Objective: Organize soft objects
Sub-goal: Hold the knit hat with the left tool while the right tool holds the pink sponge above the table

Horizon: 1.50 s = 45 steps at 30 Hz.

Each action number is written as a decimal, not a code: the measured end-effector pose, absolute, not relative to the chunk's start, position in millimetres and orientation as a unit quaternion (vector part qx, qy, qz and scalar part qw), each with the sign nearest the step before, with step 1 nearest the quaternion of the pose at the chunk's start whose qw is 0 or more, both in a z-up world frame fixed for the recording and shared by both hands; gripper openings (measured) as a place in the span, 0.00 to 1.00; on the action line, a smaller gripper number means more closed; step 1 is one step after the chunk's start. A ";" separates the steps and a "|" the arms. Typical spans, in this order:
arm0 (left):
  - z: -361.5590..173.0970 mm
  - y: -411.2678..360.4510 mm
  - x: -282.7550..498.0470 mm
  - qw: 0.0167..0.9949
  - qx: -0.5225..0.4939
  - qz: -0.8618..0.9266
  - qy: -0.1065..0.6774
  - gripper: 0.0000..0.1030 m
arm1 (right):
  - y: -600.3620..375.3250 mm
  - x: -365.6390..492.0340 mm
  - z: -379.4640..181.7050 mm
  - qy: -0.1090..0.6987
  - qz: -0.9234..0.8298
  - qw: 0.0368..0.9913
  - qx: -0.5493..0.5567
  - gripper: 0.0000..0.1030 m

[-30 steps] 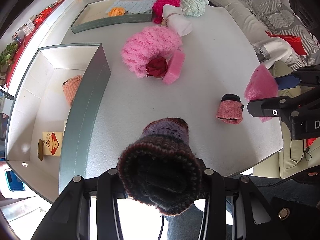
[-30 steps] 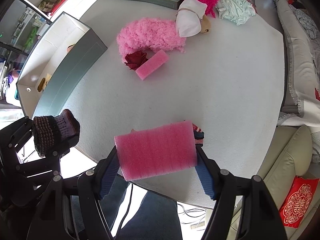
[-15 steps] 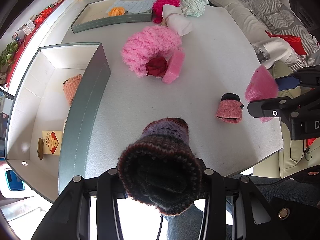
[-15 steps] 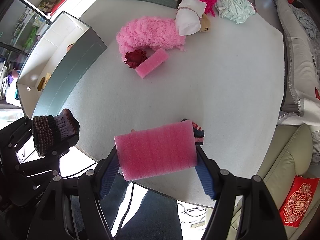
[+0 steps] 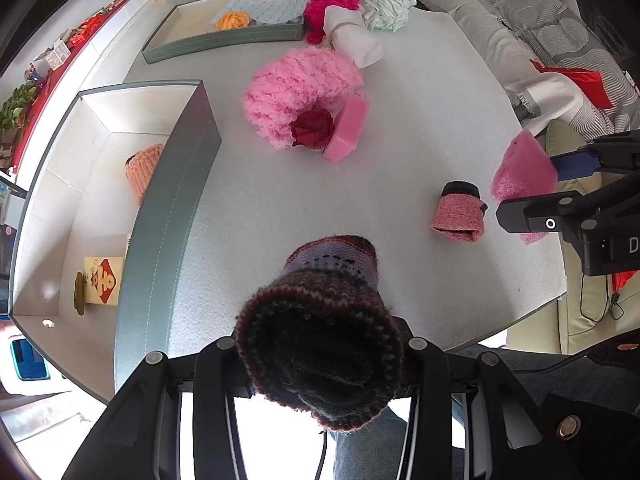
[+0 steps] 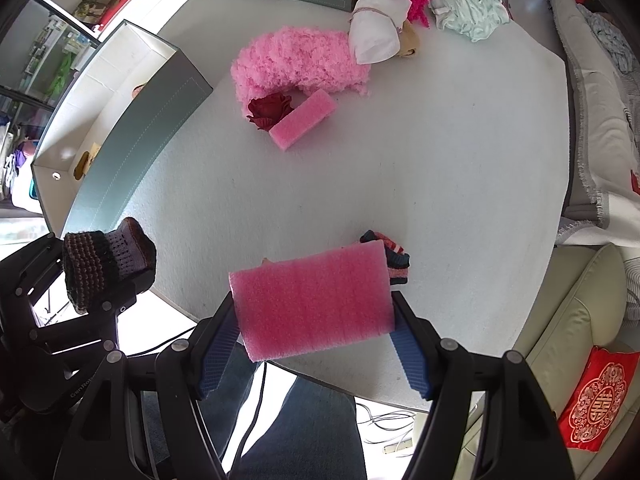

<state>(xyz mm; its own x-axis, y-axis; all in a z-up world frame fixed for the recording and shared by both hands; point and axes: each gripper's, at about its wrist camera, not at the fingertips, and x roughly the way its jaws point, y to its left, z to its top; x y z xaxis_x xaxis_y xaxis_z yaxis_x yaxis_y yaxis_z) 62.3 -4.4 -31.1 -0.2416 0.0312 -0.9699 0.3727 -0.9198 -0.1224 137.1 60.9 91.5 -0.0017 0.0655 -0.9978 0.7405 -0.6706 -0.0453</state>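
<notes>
My left gripper [image 5: 320, 354] is shut on a dark brown and purple knitted cuff [image 5: 324, 320], held above the table's near edge; it also shows in the right wrist view [image 6: 106, 260]. My right gripper [image 6: 314, 332] is shut on a pink foam pad [image 6: 314, 304], also seen in the left wrist view [image 5: 524, 170]. A pink knitted cuff [image 5: 458, 212] lies on the white table [image 5: 400, 140] beside the right gripper. A fluffy pink scarf [image 5: 300, 80], a red fabric rose [image 5: 312, 130] and a pink sponge [image 5: 346, 128] lie mid-table.
An open grey box [image 5: 168, 200] stands at the left with an orange knitted piece [image 5: 140, 168] and a card inside. A flat grey tray [image 5: 224, 36] with an orange flower is at the back. White, magenta and pale green cloths [image 5: 360, 12] lie behind. A sofa [image 5: 540, 40] is right.
</notes>
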 end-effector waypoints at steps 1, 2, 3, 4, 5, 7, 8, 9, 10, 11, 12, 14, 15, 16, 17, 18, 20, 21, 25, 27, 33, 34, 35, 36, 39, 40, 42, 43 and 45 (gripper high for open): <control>-31.5 -4.0 62.4 0.110 0.606 -0.770 0.166 0.43 | 60.9 137.2 91.7 0.308 -0.638 0.264 0.654 0.72; -31.8 -3.7 62.3 0.110 0.607 -0.769 0.166 0.43 | 61.1 137.5 91.5 0.307 -0.639 0.264 0.655 0.72; -32.0 -3.8 62.1 0.110 0.607 -0.770 0.166 0.43 | 61.4 138.0 90.6 0.306 -0.638 0.264 0.656 0.72; -32.3 -3.7 62.2 0.111 0.607 -0.769 0.167 0.43 | 61.8 138.1 90.0 0.306 -0.637 0.264 0.657 0.72; -32.4 -3.9 62.1 0.111 0.607 -0.769 0.167 0.43 | 62.1 138.2 89.5 0.305 -0.637 0.264 0.657 0.72; -32.5 -3.5 62.1 0.111 0.607 -0.769 0.167 0.43 | 62.6 137.8 89.0 0.304 -0.637 0.262 0.658 0.72; -32.8 -3.4 62.1 0.111 0.607 -0.769 0.168 0.43 | 62.9 137.4 89.2 0.304 -0.638 0.262 0.658 0.72; -33.0 -3.5 61.6 0.110 0.607 -0.769 0.168 0.43 | 63.0 137.1 89.3 0.303 -0.638 0.262 0.658 0.72; -33.3 -3.6 61.4 0.110 0.607 -0.769 0.168 0.43 | 63.1 137.2 89.3 0.303 -0.638 0.261 0.658 0.72; -33.3 -3.5 61.0 0.110 0.607 -0.769 0.168 0.43 | 63.2 137.1 89.3 0.303 -0.639 0.261 0.657 0.72; -33.4 -3.4 60.6 0.110 0.607 -0.769 0.167 0.43 | 63.3 136.8 89.7 0.303 -0.639 0.261 0.657 0.72; -33.3 -2.7 60.4 0.109 0.606 -0.770 0.165 0.43 | 63.7 136.2 90.6 0.302 -0.641 0.260 0.656 0.73; -33.3 -2.4 60.4 0.109 0.606 -0.770 0.165 0.43 | 63.9 135.8 90.9 0.301 -0.642 0.260 0.656 0.72; -33.6 -2.4 60.2 0.109 0.606 -0.770 0.165 0.43 | 64.1 135.5 91.0 0.301 -0.642 0.259 0.656 0.72; -33.7 -2.5 60.4 0.109 0.606 -0.770 0.166 0.43 | 64.4 135.3 90.9 0.300 -0.642 0.258 0.657 0.72; -33.8 -2.6 60.4 0.109 0.606 -0.770 0.166 0.43 | 64.7 135.4 90.9 0.299 -0.642 0.258 0.657 0.72; -33.9 -3.1 60.6 0.109 0.606 -0.770 0.167 0.43 | 64.7 135.6 90.8 0.299 -0.642 0.257 0.658 0.72; -34.0 -3.1 60.6 0.109 0.606 -0.770 0.167 0.43 | 64.5 135.7 90.8 0.299 -0.642 0.257 0.657 0.72; -35.5 -4.3 61.2 0.111 0.608 -0.768 0.170 0.43 | 64.6 135.7 90.2 0.301 -0.641 0.258 0.657 0.72; -36.2 -4.8 61.1 0.111 0.608 -0.767 0.171 0.43 | 64.0 135.9 89.5 0.301 -0.640 0.259 0.658 0.72; -37.2 -5.1 60.3 0.111 0.609 -0.767 0.171 0.43 | 62.8 134.4 88.5 0.301 -0.639 0.258 0.659 0.72; -37.2 -5.0 60.2 0.111 0.609 -0.767 0.171 0.43 | 62.8 134.1 88.5 0.301 -0.639 0.258 0.660 0.72; -37.4 -5.2 59.7 0.110 0.610 -0.766 0.170 0.43 | 62.9 133.8 88.4 0.300 -0.639 0.257 0.660 0.72; -37.7 -4.9 59.2 0.109 0.610 -0.766 0.169 0.43 | 63.0 133.4 88.4 0.300 -0.639 0.257 0.660 0.72; -38.5 -4.4 58.2 0.108 0.611 -0.766 0.169 0.43 | 64.1 132.0 88.3 0.298 -0.640 0.256 0.660 0.72; -39.2 -4.4 58.1 0.107 0.612 -0.765 0.169 0.43 | 64.4 131.6 88.1 0.298 -0.640 0.256 0.661 0.72; -39.8 -4.1 57.0 0.106 0.613 -0.765 0.168 0.43 | 65.0 131.1 87.7 0.297 -0.639 0.255 0.662 0.72; -40.1 -4.0 57.0 0.105 0.613 -0.764 0.168 0.43 | 65.0 130.7 87.2 0.296 -0.639 0.254 0.663 0.72; -40.3 -3.6 56.5 0.105 0.614 -0.764 0.168 0.43 | 65.3 130.1 87.0 0.295 -0.639 0.253 0.664 0.72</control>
